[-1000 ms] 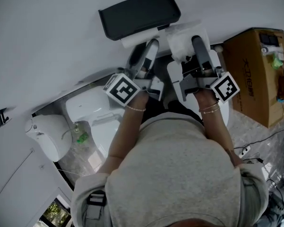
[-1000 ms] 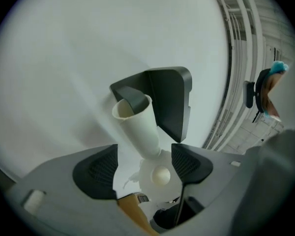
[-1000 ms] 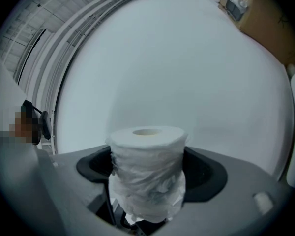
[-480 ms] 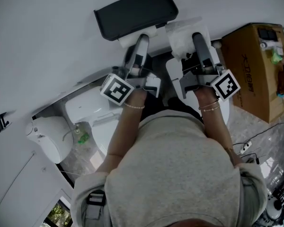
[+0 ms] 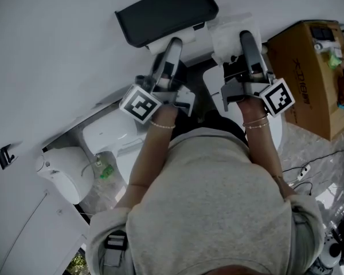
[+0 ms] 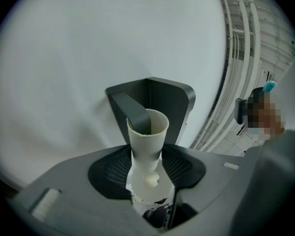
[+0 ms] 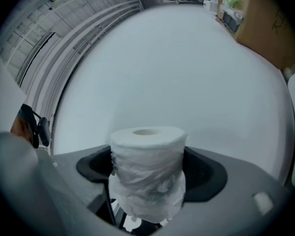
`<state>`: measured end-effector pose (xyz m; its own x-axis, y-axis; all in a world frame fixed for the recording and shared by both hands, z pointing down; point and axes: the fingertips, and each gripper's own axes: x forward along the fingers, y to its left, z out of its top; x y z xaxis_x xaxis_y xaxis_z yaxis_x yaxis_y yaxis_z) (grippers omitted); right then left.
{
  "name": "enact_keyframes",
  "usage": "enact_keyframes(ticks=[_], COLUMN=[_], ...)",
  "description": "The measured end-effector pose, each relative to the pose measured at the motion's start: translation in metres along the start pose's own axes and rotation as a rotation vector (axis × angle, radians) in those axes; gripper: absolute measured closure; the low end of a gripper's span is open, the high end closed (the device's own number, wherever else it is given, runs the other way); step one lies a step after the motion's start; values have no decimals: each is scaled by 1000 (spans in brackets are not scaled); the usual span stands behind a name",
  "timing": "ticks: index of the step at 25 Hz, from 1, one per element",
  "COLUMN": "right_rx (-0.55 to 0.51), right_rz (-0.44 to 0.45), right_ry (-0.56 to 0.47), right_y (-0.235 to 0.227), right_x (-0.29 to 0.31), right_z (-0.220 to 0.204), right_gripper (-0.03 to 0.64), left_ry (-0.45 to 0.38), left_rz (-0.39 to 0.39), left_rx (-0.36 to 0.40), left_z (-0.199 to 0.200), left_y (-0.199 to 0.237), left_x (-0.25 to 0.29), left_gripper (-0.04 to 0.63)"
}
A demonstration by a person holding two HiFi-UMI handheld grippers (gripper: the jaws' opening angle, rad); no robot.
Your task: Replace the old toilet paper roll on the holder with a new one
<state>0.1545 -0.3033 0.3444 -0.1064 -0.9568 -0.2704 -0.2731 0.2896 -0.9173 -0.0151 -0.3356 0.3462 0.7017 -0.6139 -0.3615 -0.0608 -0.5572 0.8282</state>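
A black wall holder (image 5: 163, 13) carries the old roll, now just a bare white tube (image 5: 167, 41). In the left gripper view the holder's dark arm (image 6: 133, 113) enters the tube (image 6: 147, 136), which stands between the pads. My left gripper (image 5: 174, 43) (image 6: 148, 181) has just been closing and is shut on this tube. To the right, my right gripper (image 5: 246, 38) (image 7: 147, 183) is shut on a new full roll (image 5: 229, 36) (image 7: 147, 171) in thin plastic wrap, held near the white wall beside the holder.
A white toilet (image 5: 112, 139) stands below the holder on the left. Beside it are a white bin (image 5: 63, 173) and a green-capped bottle (image 5: 103, 171). At the right there is a cardboard box (image 5: 312, 67), and cables (image 5: 309, 173) lie on the floor.
My left gripper has reached up to the holder, and its jaws have narrowed around the bare tube. The right gripper has stayed beside the holder with the new roll.
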Motion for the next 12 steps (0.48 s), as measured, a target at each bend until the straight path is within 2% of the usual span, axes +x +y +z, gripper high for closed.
enact_keyframes(ticks=[4,12], right_rx=[-11,-16], right_rz=[19,6], right_ry=[-34,-50], right_y=[4,8], right_x=[-11,-23], right_z=[10,19], right_gripper=[198,198], left_ry=[12,8], left_rz=[-48,-7], left_rx=[33,34], left_z=[7,-1], left_y=[-31,-22], left_x=[16,12], left_gripper=[403,403])
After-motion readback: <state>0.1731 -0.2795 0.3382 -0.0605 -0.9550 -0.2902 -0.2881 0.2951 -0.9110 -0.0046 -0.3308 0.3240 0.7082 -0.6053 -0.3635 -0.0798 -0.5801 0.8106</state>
